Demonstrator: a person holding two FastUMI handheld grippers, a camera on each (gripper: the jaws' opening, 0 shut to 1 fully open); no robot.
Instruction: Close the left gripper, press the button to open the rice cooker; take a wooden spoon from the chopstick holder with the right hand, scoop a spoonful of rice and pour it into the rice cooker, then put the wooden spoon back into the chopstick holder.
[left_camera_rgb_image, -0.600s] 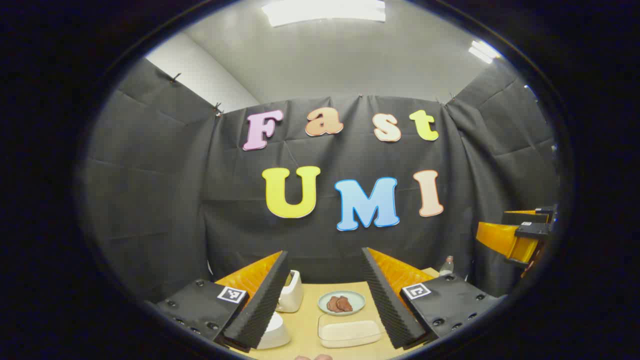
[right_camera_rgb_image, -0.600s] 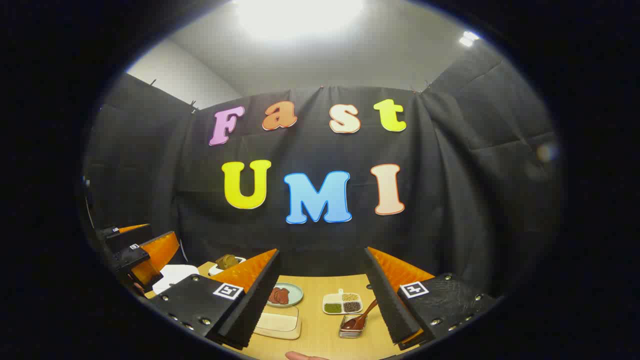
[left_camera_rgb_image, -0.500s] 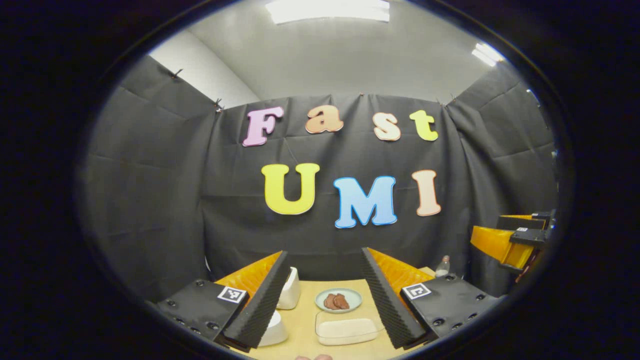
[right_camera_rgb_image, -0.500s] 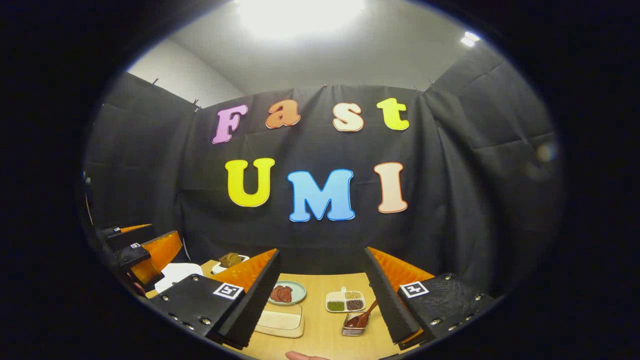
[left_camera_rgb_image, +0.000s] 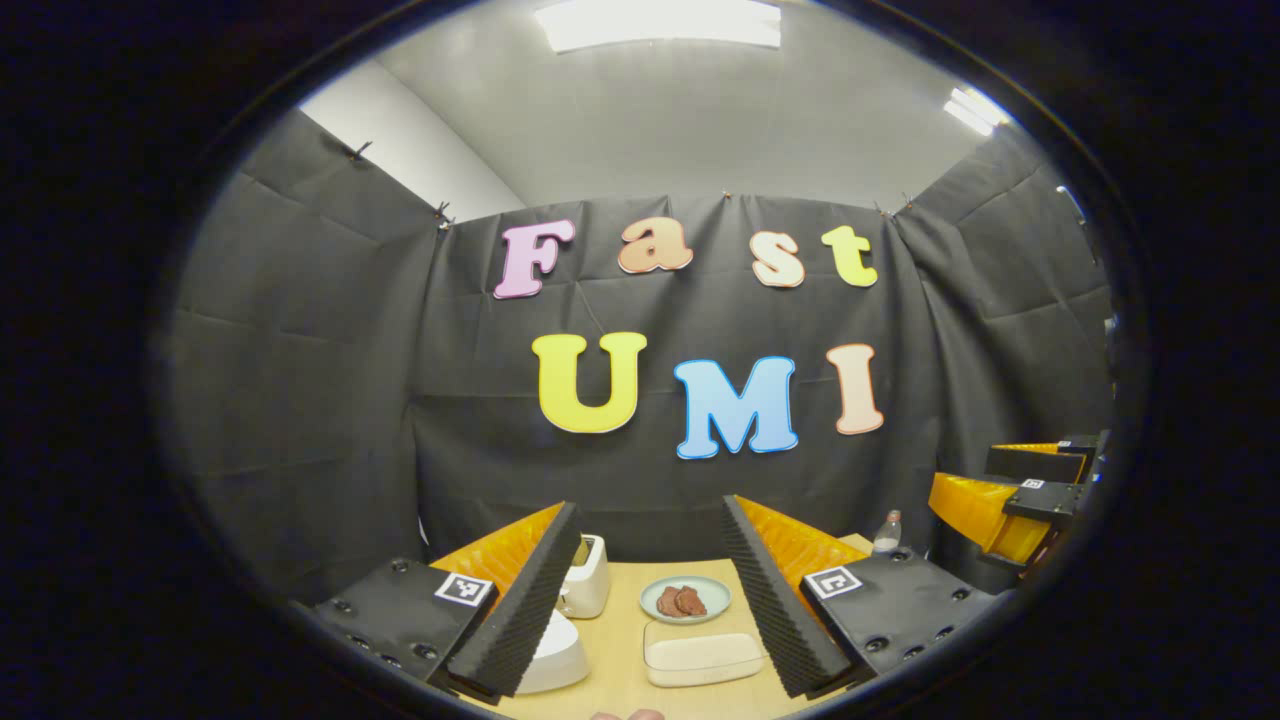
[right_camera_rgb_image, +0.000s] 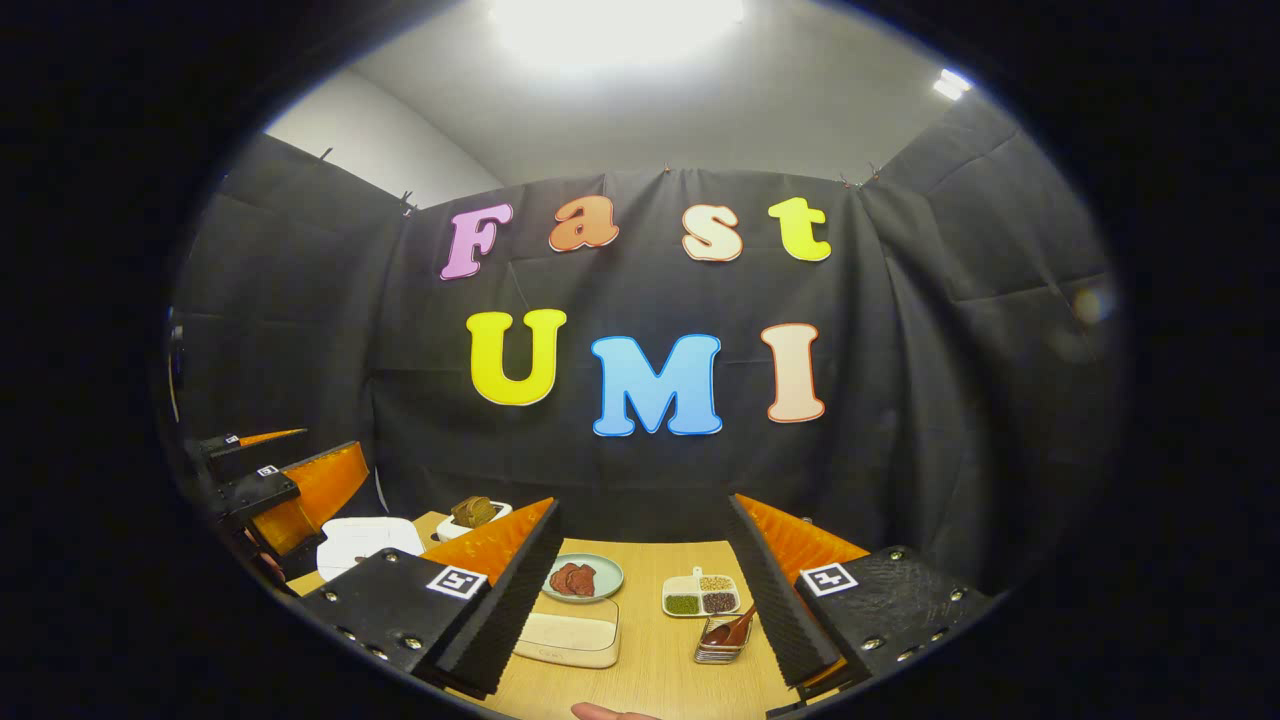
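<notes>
Left gripper (left_camera_rgb_image: 640, 610): jaws spread, holding nothing, raised above the tabletop (left_camera_rgb_image: 620, 650), with the white rice cooker (left_camera_rgb_image: 550, 655) low beside its left finger. Right gripper (right_camera_rgb_image: 645, 600): jaws spread, empty, above the wooden spoon (right_camera_rgb_image: 735, 628) resting in the chopstick holder (right_camera_rgb_image: 722, 648). Also on the tabletop: a lidded rice box (right_camera_rgb_image: 570, 635), a plate of meat (right_camera_rgb_image: 583, 578), a divided grain dish (right_camera_rgb_image: 702, 597).

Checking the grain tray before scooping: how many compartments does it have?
3: on the divided tray in the right gripper view, one pale at the back, one green front-left, one dark front-right.
</notes>
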